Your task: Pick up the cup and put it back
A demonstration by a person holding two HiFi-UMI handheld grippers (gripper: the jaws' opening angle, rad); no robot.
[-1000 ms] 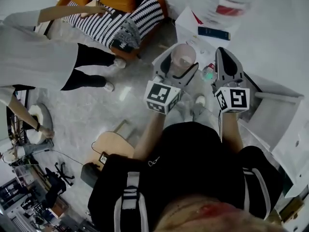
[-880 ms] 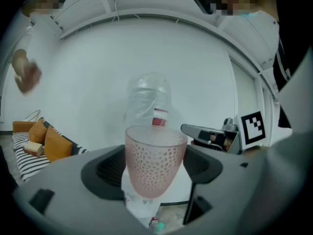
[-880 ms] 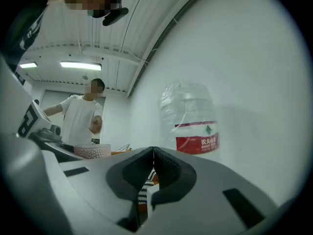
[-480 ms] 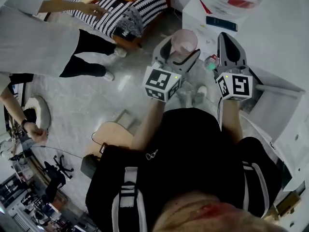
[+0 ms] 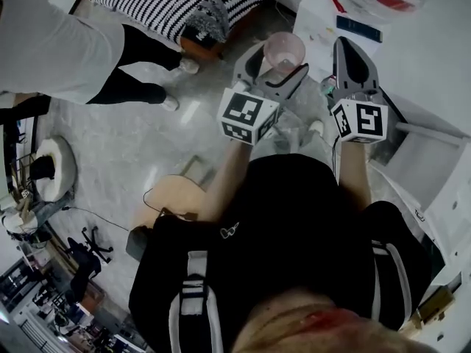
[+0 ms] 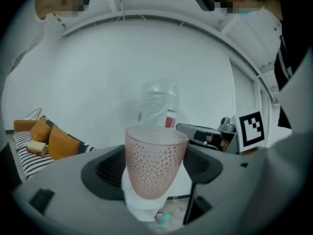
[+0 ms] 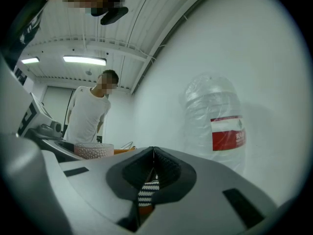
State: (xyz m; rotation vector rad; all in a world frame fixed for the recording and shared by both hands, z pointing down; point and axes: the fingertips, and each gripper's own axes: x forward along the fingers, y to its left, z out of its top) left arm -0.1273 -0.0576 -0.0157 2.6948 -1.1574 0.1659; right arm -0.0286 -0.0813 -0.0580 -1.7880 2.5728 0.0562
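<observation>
A pink dimpled cup [image 6: 155, 160] stands upright between the jaws of my left gripper [image 6: 155, 173], which is shut on it and holds it in the air. From the head view the cup [image 5: 282, 51] sits at the tip of the left gripper [image 5: 274, 68], out over the floor near the corner of the white table [image 5: 430, 57]. My right gripper [image 5: 352, 54] hangs beside it to the right, its jaws pressed together with nothing between them [image 7: 152, 168]. In the right gripper view the cup's rim [image 7: 94, 150] shows at the left.
A large clear water bottle [image 7: 215, 124] with a red label stands against the white wall. A book [image 5: 359, 29] and papers lie on the table. A striped sofa [image 5: 173, 2] with orange cushions is at the back, and a person in white [image 5: 55, 46] stands left.
Both grippers and the cup have shifted slightly up and toward the table in the head view. The person in white at the left has moved further out of view.
</observation>
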